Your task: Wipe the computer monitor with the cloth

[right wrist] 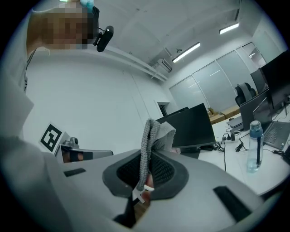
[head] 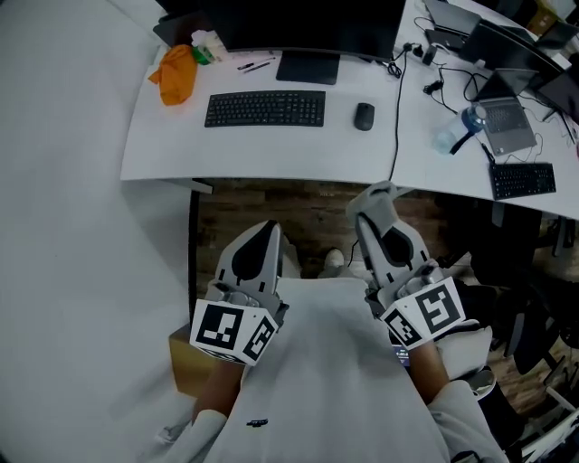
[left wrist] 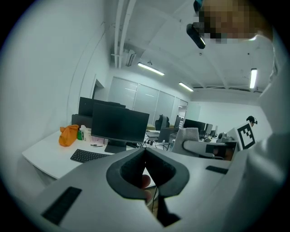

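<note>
White office desk (head: 271, 149) bearing black flat-screen monitor (head: 308, 23); grey knitted cloth (right wrist: 148, 136) clamped in right gripper (head: 369, 215), presumably for wiping; left gripper (head: 270, 228) closed, empty.

A white desk (head: 163, 145) is carrying a black monitor (head: 308, 23), which is standing on a flat base at the back edge. A black keyboard (head: 264, 108) is lying in front of that base, with a black mouse (head: 364, 116) just to its right. An orange bundle (head: 175, 74) is sitting at the back left, two pens (head: 253, 65) lying near it. A black cable (head: 395, 118) is running across to the front edge. On the adjoining desk (head: 425, 172), a laptop (head: 507, 127), a blue water bottle (head: 460, 128) and a second keyboard (head: 523, 179) are resting.
</note>
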